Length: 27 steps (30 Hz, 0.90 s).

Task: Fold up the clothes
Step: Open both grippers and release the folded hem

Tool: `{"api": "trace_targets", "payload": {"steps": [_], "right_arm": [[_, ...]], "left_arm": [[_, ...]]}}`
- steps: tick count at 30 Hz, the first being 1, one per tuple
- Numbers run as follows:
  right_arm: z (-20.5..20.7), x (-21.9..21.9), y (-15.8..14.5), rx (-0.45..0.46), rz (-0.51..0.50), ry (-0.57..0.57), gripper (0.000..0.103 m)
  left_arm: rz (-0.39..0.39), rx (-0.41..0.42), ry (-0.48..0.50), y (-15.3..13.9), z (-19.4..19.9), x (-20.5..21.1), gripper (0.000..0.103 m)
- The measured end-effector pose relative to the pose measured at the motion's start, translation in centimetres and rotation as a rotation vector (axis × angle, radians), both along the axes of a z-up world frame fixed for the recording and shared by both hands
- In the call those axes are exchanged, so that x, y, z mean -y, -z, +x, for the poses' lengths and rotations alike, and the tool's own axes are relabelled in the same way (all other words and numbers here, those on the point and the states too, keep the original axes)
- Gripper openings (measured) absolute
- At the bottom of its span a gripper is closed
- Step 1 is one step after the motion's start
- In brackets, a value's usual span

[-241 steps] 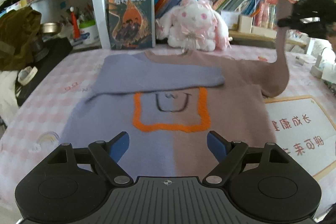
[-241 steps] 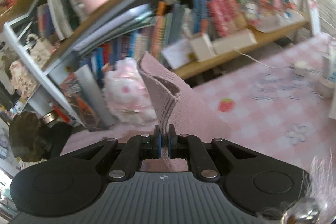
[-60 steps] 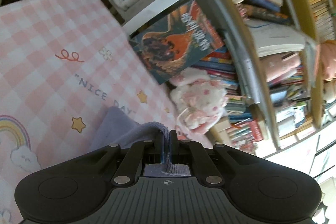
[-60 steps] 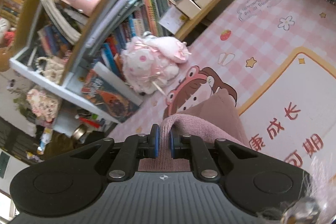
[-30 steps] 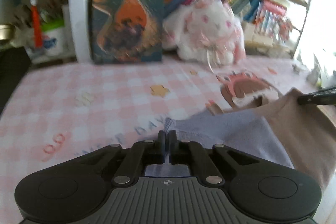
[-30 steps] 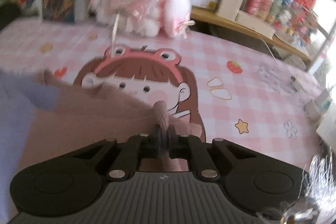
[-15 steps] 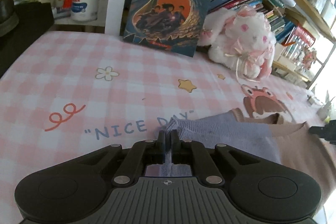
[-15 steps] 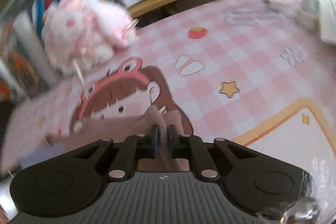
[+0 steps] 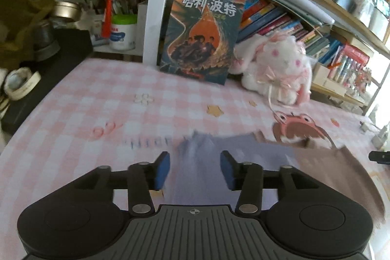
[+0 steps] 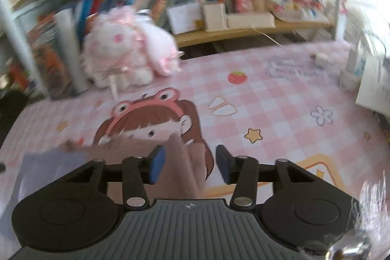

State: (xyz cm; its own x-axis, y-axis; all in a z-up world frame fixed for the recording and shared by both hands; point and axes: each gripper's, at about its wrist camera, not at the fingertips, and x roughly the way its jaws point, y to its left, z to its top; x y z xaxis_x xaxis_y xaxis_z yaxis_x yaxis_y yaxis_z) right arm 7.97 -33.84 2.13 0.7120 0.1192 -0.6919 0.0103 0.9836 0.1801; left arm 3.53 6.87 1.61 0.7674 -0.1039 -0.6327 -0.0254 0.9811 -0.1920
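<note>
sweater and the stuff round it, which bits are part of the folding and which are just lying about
Job:
- sweater
- left hand-held gripper, open
- right hand-held gripper, open

Lying about:
- plush bunny
- book
- white tub
</note>
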Motion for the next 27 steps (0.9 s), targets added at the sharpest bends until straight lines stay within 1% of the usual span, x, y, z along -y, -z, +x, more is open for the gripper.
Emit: {"api": "trace_targets", "payload": {"steps": [1, 3, 4, 5, 7, 8, 12, 14, 17, 21, 23, 27], "right_arm": [[-0.9, -0.1, -0.1, 0.004, -0.020, -0.016, 0.059], [-2.6, -0.3, -0.3, 0.010, -0.059, -0.049, 0.070], [-3.5, -0.3, -0.2, 0.007, -0.072, -0.067, 0.074], [-4.5, -0.4, -0.1, 0.003, -0.084, -0.086, 0.077], [-6.5, -0.4, 0.3, -0.012, -0.106, -0.126, 0.082], [-7.4, -0.4, 0.6, -0.022, -0.116, -0.145, 0.084], [-10.5, -0.6, 2.0, -0.062, -0.143, -0.217, 0.088], [-11.6, -0.7, 2.7, -0.080, -0.148, -0.249, 0.090], [-12.9, -0.8, 3.3, -0.100, -0.146, -0.289, 0.091], [-14.5, -0.5, 3.6, -0.101, -0.145, -0.341, 0.093], [-15.2, -0.4, 3.6, -0.096, -0.155, -0.368, 0.097], [-16.3, -0.2, 3.6, -0.082, -0.173, -0.418, 0.098]], "left_arm": [[-0.002, -0.007, -0.006, 0.0, -1.1, 0.5, 0.051], [-0.006, -0.019, -0.022, 0.0, -3.3, 1.6, 0.052], [-0.007, -0.024, -0.034, 0.0, -4.5, 2.3, 0.056], [-0.005, -0.029, -0.055, 0.1, -5.7, 3.1, 0.063], [0.008, -0.049, -0.087, 0.4, -7.6, 4.8, 0.067], [0.014, -0.059, -0.100, 0.5, -8.5, 5.6, 0.067], [0.025, -0.096, -0.092, 1.0, -10.7, 8.8, 0.068], [0.039, -0.110, -0.089, 1.0, -11.4, 10.1, 0.073], [0.068, -0.119, -0.093, 1.1, -12.8, 11.7, 0.077], [0.057, -0.130, -0.129, 1.2, -14.6, 12.8, 0.078], [0.049, -0.140, -0.146, 1.4, -15.3, 13.2, 0.078], [0.052, -0.148, -0.173, 1.3, -16.5, 14.0, 0.078]]}}
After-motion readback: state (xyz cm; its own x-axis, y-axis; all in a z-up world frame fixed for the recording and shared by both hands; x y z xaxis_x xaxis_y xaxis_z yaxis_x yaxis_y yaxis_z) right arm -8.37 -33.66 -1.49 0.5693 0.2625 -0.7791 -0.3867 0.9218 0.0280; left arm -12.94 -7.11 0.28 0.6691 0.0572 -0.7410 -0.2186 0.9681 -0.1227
